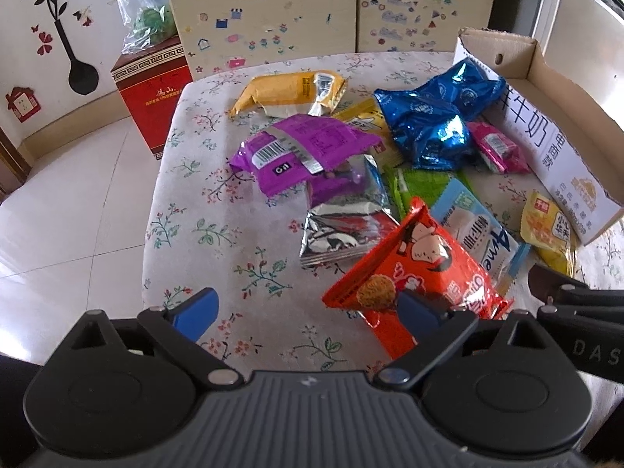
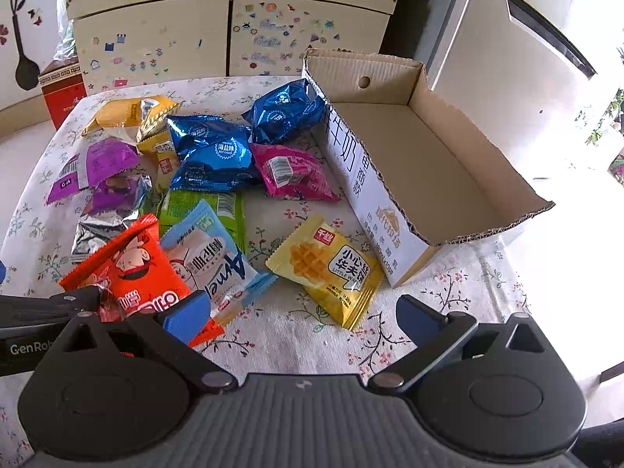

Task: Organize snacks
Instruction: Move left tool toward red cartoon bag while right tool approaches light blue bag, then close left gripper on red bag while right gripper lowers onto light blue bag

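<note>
Several snack packets lie on a flowered tablecloth (image 1: 218, 202). My left gripper (image 1: 308, 308) is open wide. Its right fingertip (image 1: 417, 308) lies against a tilted red packet (image 1: 413, 273), and its left fingertip is far from it over bare cloth. My right gripper (image 2: 304, 318) is open above the cloth, with a yellow waffle packet (image 2: 331, 269) just ahead of it. An empty cardboard box (image 2: 429, 136) stands at the right. Beyond lie blue packets (image 2: 218, 156), a pink one (image 2: 292, 171), a purple one (image 1: 304, 148), a silver one (image 1: 343, 234) and a light blue one (image 2: 210, 257).
A yellow bag (image 1: 288, 89) lies at the table's far side. A red box (image 1: 152, 89) with a plastic bag on top stands on the tiled floor, left of the table. A stickered cabinet (image 1: 273, 19) closes the back. The two grippers sit close side by side.
</note>
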### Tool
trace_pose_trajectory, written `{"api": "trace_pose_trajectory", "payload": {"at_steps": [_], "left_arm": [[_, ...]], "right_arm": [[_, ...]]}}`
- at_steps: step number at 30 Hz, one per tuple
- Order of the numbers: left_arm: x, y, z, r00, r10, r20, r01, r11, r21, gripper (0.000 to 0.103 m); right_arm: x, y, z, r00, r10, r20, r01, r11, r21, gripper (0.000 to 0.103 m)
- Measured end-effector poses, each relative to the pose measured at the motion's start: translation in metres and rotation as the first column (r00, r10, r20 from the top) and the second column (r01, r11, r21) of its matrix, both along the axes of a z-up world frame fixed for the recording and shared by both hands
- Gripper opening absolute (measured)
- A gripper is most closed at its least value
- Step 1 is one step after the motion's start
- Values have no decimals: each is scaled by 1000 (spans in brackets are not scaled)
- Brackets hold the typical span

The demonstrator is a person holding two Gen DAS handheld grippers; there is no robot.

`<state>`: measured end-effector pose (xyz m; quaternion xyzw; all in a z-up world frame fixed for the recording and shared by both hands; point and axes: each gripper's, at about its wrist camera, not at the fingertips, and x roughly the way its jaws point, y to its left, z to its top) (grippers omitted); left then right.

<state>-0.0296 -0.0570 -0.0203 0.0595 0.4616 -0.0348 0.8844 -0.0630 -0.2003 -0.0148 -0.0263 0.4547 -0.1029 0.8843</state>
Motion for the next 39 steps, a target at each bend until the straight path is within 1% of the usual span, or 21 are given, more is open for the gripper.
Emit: {"api": "trace_pose_trajectory", "payload": {"at_steps": [4, 8, 11, 15, 20, 25, 30, 34, 36, 39], "left_arm": [[-5, -1, -3, 1000, -17, -12, 17, 1000, -18, 98], [-11, -5, -6, 999, -40, -22, 39, 999, -19, 98], [-14, -7, -8, 999, -46, -26, 45, 999, -15, 98], [-16, -6, -8, 998, -49, -36, 48, 999, -25, 98], [-18, -6, -6, 997, -63, -33, 62, 997, -36, 98], [-21, -7, -6, 997, -75, -31, 74, 996, -44, 98], [-23, -7, -5, 996, -87, -24, 86, 995, -51, 98], [-23, -5, -3, 995, -96, -12, 95, 994, -62, 98], [-23, -4, -3, 995, -99, -12, 98, 993, -73, 98], [-21, -6, -3, 993, -113, -16, 111, 989, -102, 98]], "right_arm": [[-6, -4, 2, 1000, 17, 7, -18, 999, 41, 103], [-14, -10, 2, 999, 32, 17, -33, 996, 84, 103], [-22, -15, 1, 999, 29, 15, -30, 994, 105, 103], [-35, -23, 0, 1000, 24, 13, -25, 988, 154, 103], [-48, -28, -8, 999, 45, -15, -40, 976, 214, 103], [-60, -30, -16, 997, 53, -52, -36, 953, 300, 103], [-67, -29, -19, 996, 66, -62, -40, 936, 349, 100], [-71, -23, -22, 992, 98, -78, -63, 927, 370, 93], [-71, -19, -25, 989, 116, -86, -76, 925, 373, 88], [-70, -15, -29, 986, 131, -99, -84, 922, 379, 87]]}}
